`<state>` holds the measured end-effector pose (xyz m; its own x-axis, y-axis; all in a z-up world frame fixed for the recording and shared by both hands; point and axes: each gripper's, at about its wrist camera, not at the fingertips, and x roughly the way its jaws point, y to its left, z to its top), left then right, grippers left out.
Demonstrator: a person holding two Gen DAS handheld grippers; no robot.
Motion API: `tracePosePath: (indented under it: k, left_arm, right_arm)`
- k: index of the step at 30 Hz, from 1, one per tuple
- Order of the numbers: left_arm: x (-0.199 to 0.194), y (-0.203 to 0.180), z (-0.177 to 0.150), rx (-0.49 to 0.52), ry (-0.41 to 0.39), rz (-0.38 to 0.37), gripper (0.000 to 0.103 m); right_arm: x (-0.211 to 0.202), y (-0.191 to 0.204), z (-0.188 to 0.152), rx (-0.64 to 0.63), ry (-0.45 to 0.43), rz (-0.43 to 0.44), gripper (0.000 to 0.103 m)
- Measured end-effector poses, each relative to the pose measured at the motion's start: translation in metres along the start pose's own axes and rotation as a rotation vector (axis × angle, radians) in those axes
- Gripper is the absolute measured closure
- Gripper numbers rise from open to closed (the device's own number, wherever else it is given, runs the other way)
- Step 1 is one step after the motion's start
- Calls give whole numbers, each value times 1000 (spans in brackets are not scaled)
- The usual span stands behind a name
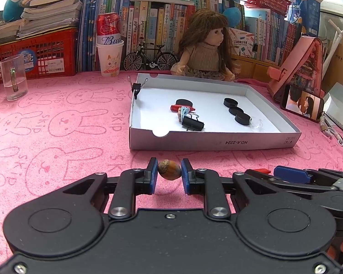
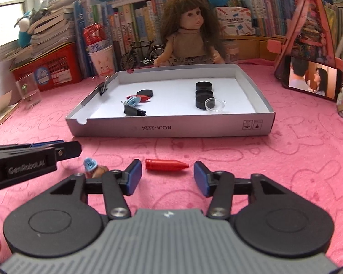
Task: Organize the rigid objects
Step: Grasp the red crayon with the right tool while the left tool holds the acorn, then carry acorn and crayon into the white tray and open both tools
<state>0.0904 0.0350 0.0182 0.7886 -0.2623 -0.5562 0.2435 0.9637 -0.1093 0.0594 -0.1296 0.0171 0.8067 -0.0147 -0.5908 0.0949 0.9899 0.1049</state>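
Pink rabbit-print cloth (image 2: 285, 159), stamped "SKIP", leaves bare room between the grippers and the shallow white cardboard box (image 2: 171, 129), whose near wall reads "NO.A-2224" (upside down). Behind stands a red "Bud" can (image 1: 108, 28). The left gripper (image 1: 169, 171) is clenched on a brown ridged acorn-like nut (image 1: 169, 170). The right gripper (image 2: 167, 177) stands released, its jaws apart either side of a red bullet-shaped plastic cap (image 2: 165, 165) lying on the cloth untouched.
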Motion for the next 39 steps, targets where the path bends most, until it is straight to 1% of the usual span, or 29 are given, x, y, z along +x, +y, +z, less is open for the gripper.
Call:
tracePosePath:
  k: [4,6,8,13,21,30,34,39]
  left_arm:
    - [1,-1,1,-4,-2,-4,82]
    - [1,-2,2,-4,-2,-7,82]
    - [2,-3,2,-1,-2,-9,82]
    - [2,-5,4,-4,-2,-17,82]
    - [4,-11,15,1,-17,-26,82]
    - [13,-19,39,1,-46,-34,82]
    - [24,-19,50,-18,-37,-36,82]
    - [40,-17,58,-45,-13,-40,82]
  right_arm:
    - [6,7,-1,-24,-5,-43,33]
    - [6,7,-2,-31,-12,-45,34]
    - [4,6,-3,-34,-16,-46,54]
    - [3,1,-1,-33,-13,-9,55]
    - [-5,-7,11,-27,-51,-1,55]
    - [-6,-21,34,-12,-92,-3,54]
    - [-3,-28,44,-9,-105,-9,54]
    - [7,-38,54,0,-98,-15,54]
